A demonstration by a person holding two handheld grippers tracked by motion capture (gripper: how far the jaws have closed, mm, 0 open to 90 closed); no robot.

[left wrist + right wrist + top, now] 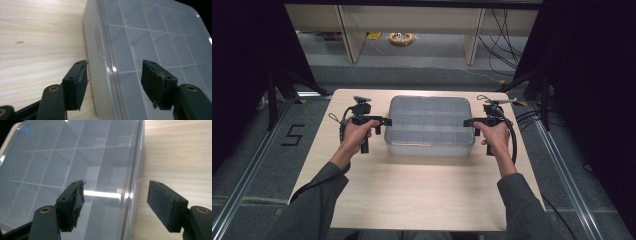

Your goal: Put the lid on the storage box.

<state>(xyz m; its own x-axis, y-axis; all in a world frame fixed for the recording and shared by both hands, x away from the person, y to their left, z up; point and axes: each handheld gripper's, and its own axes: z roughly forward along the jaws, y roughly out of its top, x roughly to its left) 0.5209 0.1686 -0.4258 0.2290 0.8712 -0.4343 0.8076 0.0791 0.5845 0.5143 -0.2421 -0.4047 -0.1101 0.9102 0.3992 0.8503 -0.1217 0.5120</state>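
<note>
Clear plastic organiser box point(429, 125), lid shut, sits mid-table point(412, 200). My left gripper point(383, 121) at box's left edge, jaws apart, straddling lid rim near side latch tab point(100, 47), pads not pressing. My right gripper point(468, 123) at box's right edge, jaws wide, astride rim, nothing held. Compartments look empty. My judgement: box placed or not yet gripped; latches still closed, opening still ahead.

- From the high view you look forward and down on the whole table point(412, 200), from well back.
- Your left gripper view sits close at the box point(155, 50), along its left edge.
- Your right gripper view sits close at its right edge.
- All three share the box point(429, 125) point(62, 165).
</note>
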